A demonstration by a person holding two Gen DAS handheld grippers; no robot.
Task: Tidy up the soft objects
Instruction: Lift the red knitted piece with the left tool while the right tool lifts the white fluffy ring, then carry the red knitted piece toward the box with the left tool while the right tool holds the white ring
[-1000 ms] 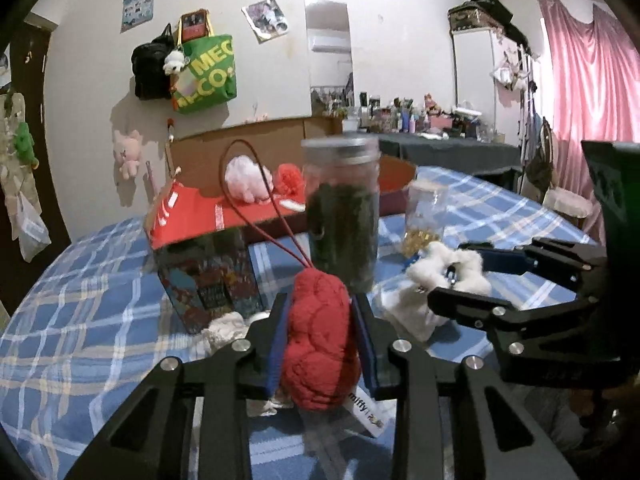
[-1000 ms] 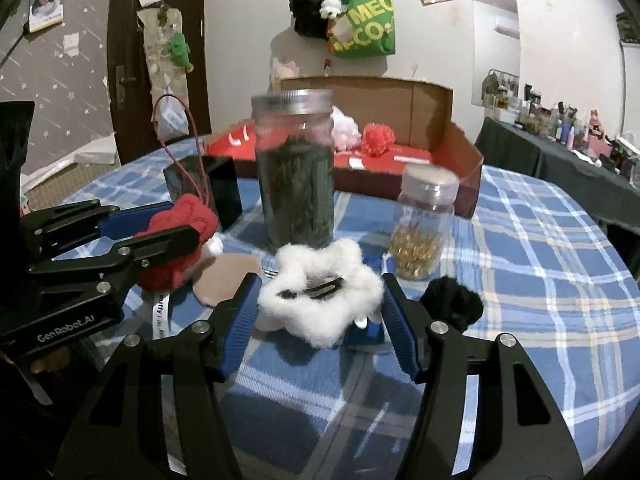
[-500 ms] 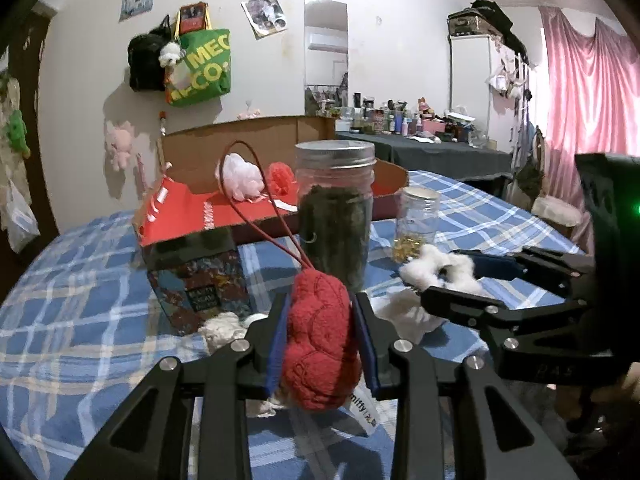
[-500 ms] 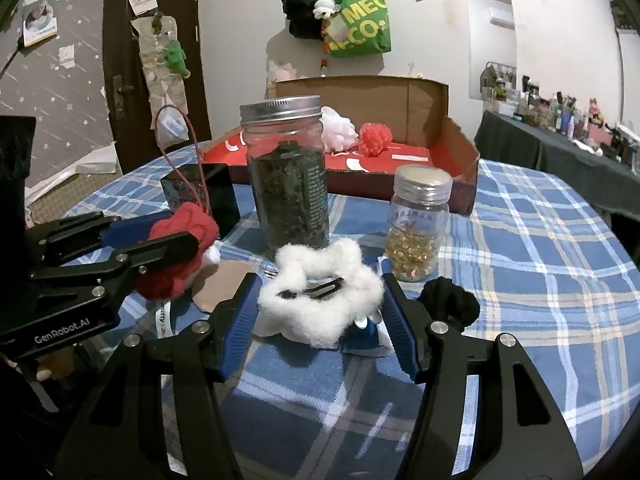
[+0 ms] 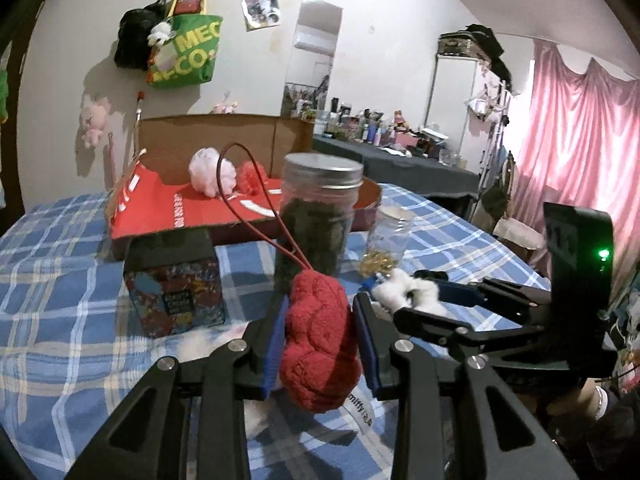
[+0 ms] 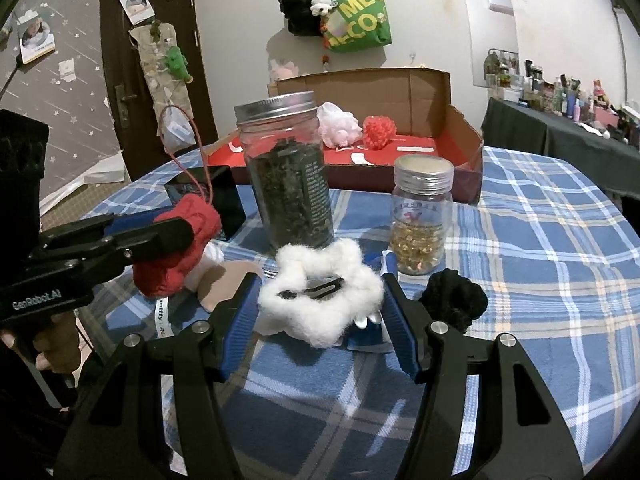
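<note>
My left gripper is shut on a red knitted plush with a red cord loop, held above the checked tablecloth; it also shows in the right wrist view. My right gripper is shut on a white fluffy hair clip, seen too in the left wrist view. A cardboard box with a red floor stands at the back of the table and holds a pink pompom and a red pompom. A black fuzzy ball lies right of my right gripper.
A tall jar of dark leaves and a small jar of yellow capsules stand between the grippers and the box. A colourful square tin sits left. White plush pieces and a beige pad lie under the left gripper.
Both grippers have risen a little and moved slightly toward the jars, each still holding its object. Nothing on the table has moved.
</note>
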